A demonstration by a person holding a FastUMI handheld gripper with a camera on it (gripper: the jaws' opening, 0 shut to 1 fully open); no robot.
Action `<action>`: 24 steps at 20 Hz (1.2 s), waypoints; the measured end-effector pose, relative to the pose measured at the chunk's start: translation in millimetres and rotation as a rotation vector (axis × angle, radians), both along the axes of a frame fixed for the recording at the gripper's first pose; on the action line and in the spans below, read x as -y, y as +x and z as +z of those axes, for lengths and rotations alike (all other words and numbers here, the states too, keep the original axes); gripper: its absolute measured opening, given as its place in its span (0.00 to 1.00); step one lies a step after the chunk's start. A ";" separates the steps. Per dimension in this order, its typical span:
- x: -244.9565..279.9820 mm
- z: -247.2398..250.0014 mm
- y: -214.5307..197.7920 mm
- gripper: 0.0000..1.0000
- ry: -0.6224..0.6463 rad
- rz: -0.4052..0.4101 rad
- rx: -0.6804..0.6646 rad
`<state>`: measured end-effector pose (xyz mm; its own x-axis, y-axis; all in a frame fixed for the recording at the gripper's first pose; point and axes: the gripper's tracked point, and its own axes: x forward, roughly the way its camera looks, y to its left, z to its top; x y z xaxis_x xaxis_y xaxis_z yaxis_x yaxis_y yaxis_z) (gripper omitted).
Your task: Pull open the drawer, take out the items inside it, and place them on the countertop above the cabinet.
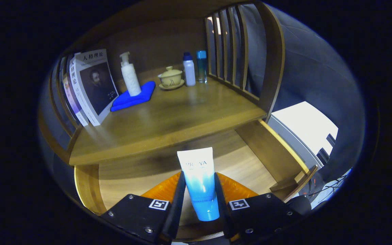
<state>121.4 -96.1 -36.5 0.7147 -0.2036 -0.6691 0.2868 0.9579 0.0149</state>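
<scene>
I read this as a home setup — a wooden cabinet (168, 126) with books (90, 86) at its left edge, a lidded teacup (170, 77) and bottles (194, 68) at the back.

My gripper (199, 190) sits low, tilted down over the open drawer (243, 163), fingers pointing forward. Both fingers (178, 197) are closed in on the tube (199, 180), one pressing each side, tube upright between them with its cap end down toward the gripper body. Grip looks square, fingers roughly parallel. Mounting blocks with markers sit level on either side.
</scene>
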 end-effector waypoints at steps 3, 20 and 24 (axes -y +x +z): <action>-4.5 17.3 11.7 0.50 -0.020 0.026 0.035; -72.4 44.9 126.9 0.51 0.029 0.246 0.136; -78.2 39.0 145.1 0.54 0.039 0.295 0.164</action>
<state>266.5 -18.0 2.5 0.8376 0.0517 -0.5438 -0.0122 0.9970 0.0762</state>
